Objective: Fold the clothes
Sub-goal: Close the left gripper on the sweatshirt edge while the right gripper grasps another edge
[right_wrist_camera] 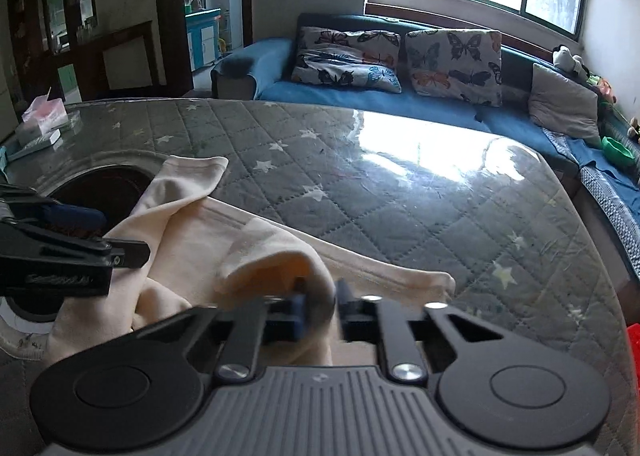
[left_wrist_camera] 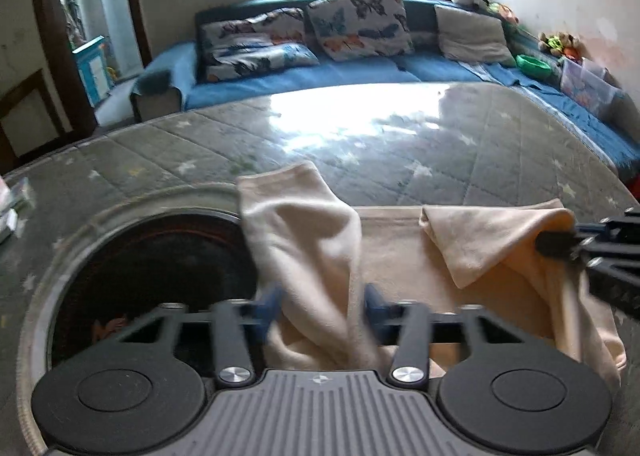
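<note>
The left gripper (left_wrist_camera: 320, 308) pinches a raised fold of the cream garment (left_wrist_camera: 404, 256); the right gripper (right_wrist_camera: 320, 310) pinches another fold beside it. The rest of the garment lies on the quilted bench (right_wrist_camera: 400, 191), partly over a round dark opening (left_wrist_camera: 152, 268). Beyond stands a blue sofa (right_wrist_camera: 360, 95) with butterfly cushions (right_wrist_camera: 452, 59)

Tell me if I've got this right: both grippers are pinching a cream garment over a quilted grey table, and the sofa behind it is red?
Almost. The sofa is blue, not red, as the right wrist view shows. The rest holds: the left gripper and the right gripper each pinch the cream garment over the quilted grey table.
</note>
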Motion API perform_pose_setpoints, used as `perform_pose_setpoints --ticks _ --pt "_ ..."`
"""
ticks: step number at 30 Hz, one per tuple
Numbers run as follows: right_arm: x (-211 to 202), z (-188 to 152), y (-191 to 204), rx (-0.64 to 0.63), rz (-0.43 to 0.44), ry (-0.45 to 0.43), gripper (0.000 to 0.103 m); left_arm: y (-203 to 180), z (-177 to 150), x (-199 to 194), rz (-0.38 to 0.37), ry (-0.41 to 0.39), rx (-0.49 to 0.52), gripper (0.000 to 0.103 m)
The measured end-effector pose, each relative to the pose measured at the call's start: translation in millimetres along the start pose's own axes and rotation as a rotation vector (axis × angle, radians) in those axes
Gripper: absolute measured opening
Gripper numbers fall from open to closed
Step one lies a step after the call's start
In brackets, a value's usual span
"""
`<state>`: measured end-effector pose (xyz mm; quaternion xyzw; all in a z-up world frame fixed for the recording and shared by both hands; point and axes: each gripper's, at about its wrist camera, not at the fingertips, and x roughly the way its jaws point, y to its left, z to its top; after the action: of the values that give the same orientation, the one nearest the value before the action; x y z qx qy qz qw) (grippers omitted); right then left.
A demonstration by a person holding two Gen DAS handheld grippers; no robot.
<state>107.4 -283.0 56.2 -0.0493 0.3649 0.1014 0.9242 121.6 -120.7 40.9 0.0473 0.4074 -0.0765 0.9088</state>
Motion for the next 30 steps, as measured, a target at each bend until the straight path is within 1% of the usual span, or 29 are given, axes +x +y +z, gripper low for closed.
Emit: perform_pose_setpoints --ticks 1,2,4,8,12,17,20,21,22,24,25,26,28,30 --pt "-3.3 -1.3 -3.2 0.008 -0.003 -0.008 0.005 1.0 -1.6 -1.0 -0.013 -0.003 -0.002 0.013" --pt "-7.6 -2.7 -6.8 0.019 -0.009 -0.018 0.005 2.1 -3.5 -4.1 -0.022 -0.012 -0.005 0.010" --pt "-18.6 -5.7 -14.5 0.040 -0.024 -0.040 0.005 5.6 -7.7 -13.1 -0.015 -0.038 -0.010 0.008" --pt "-46.9 -13.2 -31.1 0.072 -0.066 -0.094 0.005 24.4 -22.7 -43.9 0.020 -0.087 -0.042 0.007" --pt "-89.0 -34.2 -56.1 0.134 -0.143 -0.158 0.005 44.0 -38.9 -74.9 0.055 -0.133 -0.078 0.006" --pt "-135.9 -71.6 -86.5 0.244 -0.223 -0.198 0.005 75.3 -77.5 -112.6 0.091 -0.127 -0.149 0.006" --pt "-143.4 -99.6 -105.2 0.303 -0.271 -0.153 0.007 85.6 -102.1 -122.2 0.098 -0.090 -0.161 0.006" --pt "-145.1 -109.0 -111.4 0.322 -0.287 -0.135 0.009 88.2 -108.1 -121.8 0.115 -0.077 -0.161 0.006" --pt "-143.8 -117.4 -115.7 0.332 -0.311 -0.113 0.017 90.8 -114.2 -121.5 0.132 -0.063 -0.160 0.006" --pt "-139.1 -132.2 -121.7 0.344 -0.358 -0.065 0.026 96.7 -123.0 -120.9 0.144 -0.036 -0.173 0.007" --pt "-137.6 -138.8 -124.5 0.351 -0.371 -0.045 0.032 99.0 -125.9 -121.7 0.141 -0.027 -0.178 0.007" --pt "-137.1 -144.4 -127.2 0.359 -0.376 -0.029 0.035 99.8 -128.1 -122.5 0.139 -0.021 -0.176 0.008" --pt "-138.5 -150.1 -130.6 0.369 -0.387 -0.017 0.043 95.0 -130.4 -124.4 0.130 -0.021 -0.147 0.010" --pt "-140.2 -148.5 -128.9 0.363 -0.392 -0.025 0.046 80.6 -130.5 -125.7 0.098 -0.027 -0.102 0.015"
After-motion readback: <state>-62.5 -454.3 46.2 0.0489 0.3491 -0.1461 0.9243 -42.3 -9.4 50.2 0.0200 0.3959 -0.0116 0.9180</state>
